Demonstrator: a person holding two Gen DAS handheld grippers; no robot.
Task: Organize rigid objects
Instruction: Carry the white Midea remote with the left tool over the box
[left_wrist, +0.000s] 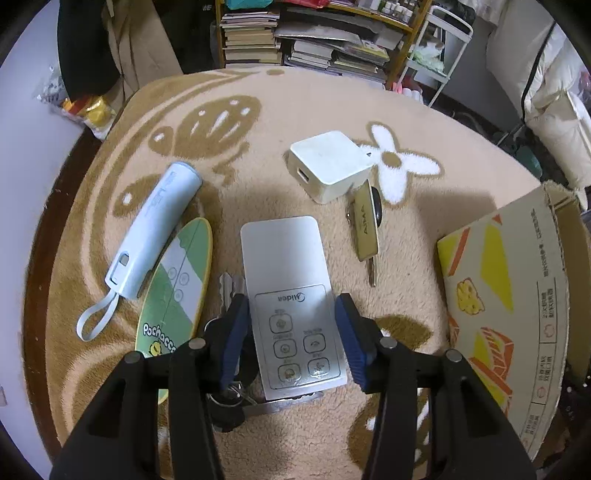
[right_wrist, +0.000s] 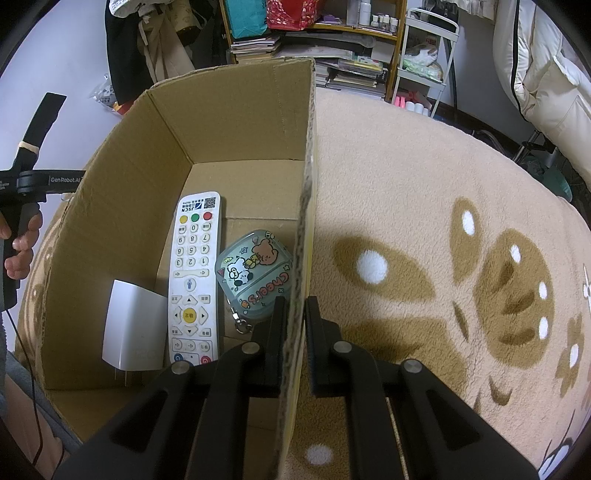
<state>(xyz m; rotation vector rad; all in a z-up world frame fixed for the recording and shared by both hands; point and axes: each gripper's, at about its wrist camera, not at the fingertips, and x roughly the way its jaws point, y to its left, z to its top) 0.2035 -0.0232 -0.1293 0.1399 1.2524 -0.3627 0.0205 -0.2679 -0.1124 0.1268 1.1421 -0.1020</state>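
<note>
On the patterned blanket (left_wrist: 325, 99), near its front edge, we hold the left gripper (left_wrist: 291, 332) open around the flat Midea remote (left_wrist: 290, 295), its blue pads on either side but not yet pressing. Our right gripper (right_wrist: 295, 332) is closed on the right wall of the cardboard box (right_wrist: 308, 206), steadying it. Next we must close on the remote and carry it into the box. The keys (left_wrist: 231, 291) beside it are partly hidden.

white remote (left_wrist: 291, 306): Midea | key fob (left_wrist: 365, 229): AIMA | keypad remote (right_wrist: 194, 280): JSCN | case (right_wrist: 256, 273): Cheers
</note>
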